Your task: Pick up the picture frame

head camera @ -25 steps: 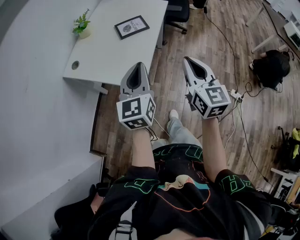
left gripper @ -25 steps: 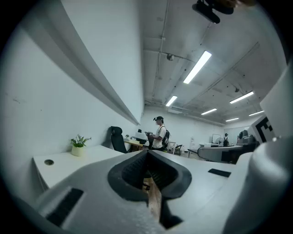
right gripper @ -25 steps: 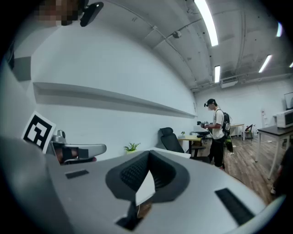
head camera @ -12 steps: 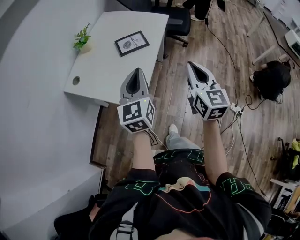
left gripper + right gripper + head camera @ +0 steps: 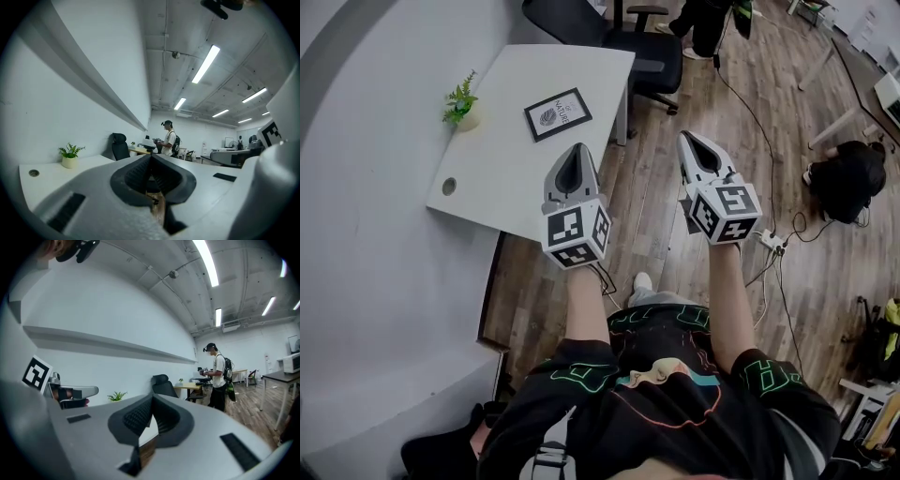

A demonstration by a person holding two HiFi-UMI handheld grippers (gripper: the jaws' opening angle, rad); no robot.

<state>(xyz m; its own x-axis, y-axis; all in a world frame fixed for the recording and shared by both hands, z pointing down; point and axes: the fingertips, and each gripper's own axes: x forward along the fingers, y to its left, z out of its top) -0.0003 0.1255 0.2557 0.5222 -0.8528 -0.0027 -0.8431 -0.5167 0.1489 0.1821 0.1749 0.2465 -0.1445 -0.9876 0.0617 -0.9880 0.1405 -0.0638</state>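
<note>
A black picture frame (image 5: pixel 558 114) with a white print lies flat on the white desk (image 5: pixel 502 178), toward its far right part. My left gripper (image 5: pixel 570 150) is shut and empty, level, its tip over the desk's near edge, short of the frame. Over the wooden floor to the right of the desk, my right gripper (image 5: pixel 688 140) is shut too, with nothing in it. In the left gripper view the shut jaws (image 5: pixel 151 157) hide the frame. The right gripper view shows its shut jaws (image 5: pixel 152 398) pointing at the desk edge.
A small potted plant (image 5: pixel 461 98) stands at the desk's left side, and a cable hole (image 5: pixel 449 187) lies near its front left. A black office chair (image 5: pixel 623 42) sits behind the desk. A person (image 5: pixel 217 376) stands farther back. Cables and a power strip (image 5: pixel 767 242) lie on the floor at right.
Both grippers have moved forward toward the desk, still shut. The desk and frame sit lower in the head view, and the chair behind has come into sight.
</note>
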